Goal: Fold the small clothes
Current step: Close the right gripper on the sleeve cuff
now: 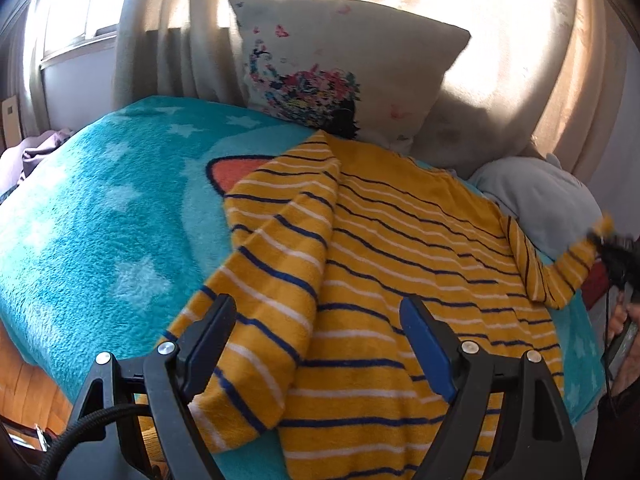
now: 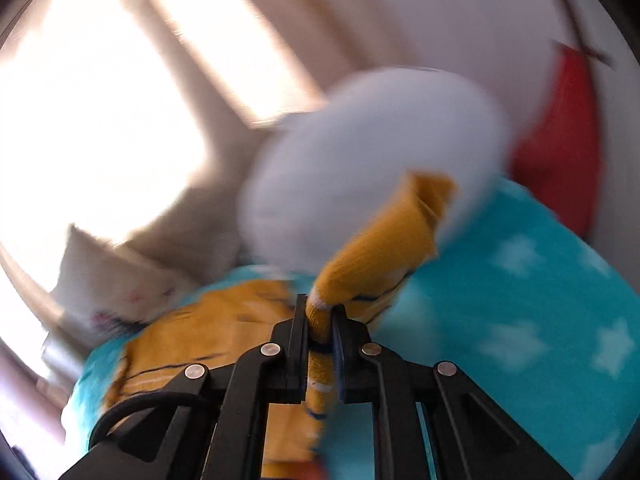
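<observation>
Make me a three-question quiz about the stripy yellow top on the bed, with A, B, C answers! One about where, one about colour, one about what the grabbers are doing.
1. Where does the stripy yellow top lie?
A. on the turquoise star blanket
B. on a wooden floor
C. in a basket

2. What colours are its stripes?
A. red and green
B. dark blue and white
C. pink and black

3. What is the right gripper doing?
A. gaping wide with nothing in it
B. squeezing a pillow
C. pinching a sleeve of the top

Answers:
1 A, the blanket shows all round the top.
2 B, both stripe colours cross the yellow.
3 C, yellow cloth sits clamped between its jaws, while the left gripper stands open.
</observation>
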### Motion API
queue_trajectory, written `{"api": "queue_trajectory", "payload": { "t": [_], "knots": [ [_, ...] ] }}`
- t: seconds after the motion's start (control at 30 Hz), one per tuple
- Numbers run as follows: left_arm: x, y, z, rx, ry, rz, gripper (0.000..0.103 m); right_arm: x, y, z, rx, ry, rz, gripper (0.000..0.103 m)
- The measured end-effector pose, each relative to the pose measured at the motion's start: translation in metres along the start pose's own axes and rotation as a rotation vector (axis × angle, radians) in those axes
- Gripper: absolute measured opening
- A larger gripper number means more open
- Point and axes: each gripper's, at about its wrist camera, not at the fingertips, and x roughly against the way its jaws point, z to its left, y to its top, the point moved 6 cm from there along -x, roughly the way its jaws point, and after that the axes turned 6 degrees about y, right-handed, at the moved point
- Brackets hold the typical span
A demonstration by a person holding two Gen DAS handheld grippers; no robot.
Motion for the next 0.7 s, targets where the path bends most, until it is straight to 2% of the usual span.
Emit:
{"api": "queue_trajectory", "payload": {
  "t": [0.13, 0.2, 0.3, 0.43, 0.53, 0.6, 0.7],
  "knots": [
    [0.002, 0.0, 0.023, 0.048, 0.011, 0.003, 0.083, -0.054, -0.013, 0.105, 0.131, 0.179, 0.112, 0.01],
    [0.005, 0.001, 0.036, 0.071, 0.026, 0.004, 0.083, -0.088, -0.035, 0.159, 0.191, 0.266, 0.196, 0.01],
    [0.01, 0.0, 0.059, 0.108, 0.048, -0.001, 0.083, -0.134, -0.078, 0.221, 0.275, 0.338, 0.318, 0.01],
    [0.01, 0.001, 0.079, 0.137, 0.063, -0.002, 0.083, -0.182, -0.136, 0.262, 0.321, 0.364, 0.466, 0.01],
    [0.009, 0.0, 0.093, 0.154, 0.068, -0.002, 0.083, -0.205, -0.171, 0.271, 0.34, 0.374, 0.554, 0.011],
    [0.009, 0.001, 0.103, 0.169, 0.072, -0.004, 0.083, -0.212, -0.182, 0.267, 0.307, 0.375, 0.592, 0.015],
    [0.012, 0.003, 0.122, 0.212, 0.082, -0.02, 0.083, -0.204, -0.182, 0.271, 0.309, 0.397, 0.584, 0.023]
  ]
}}
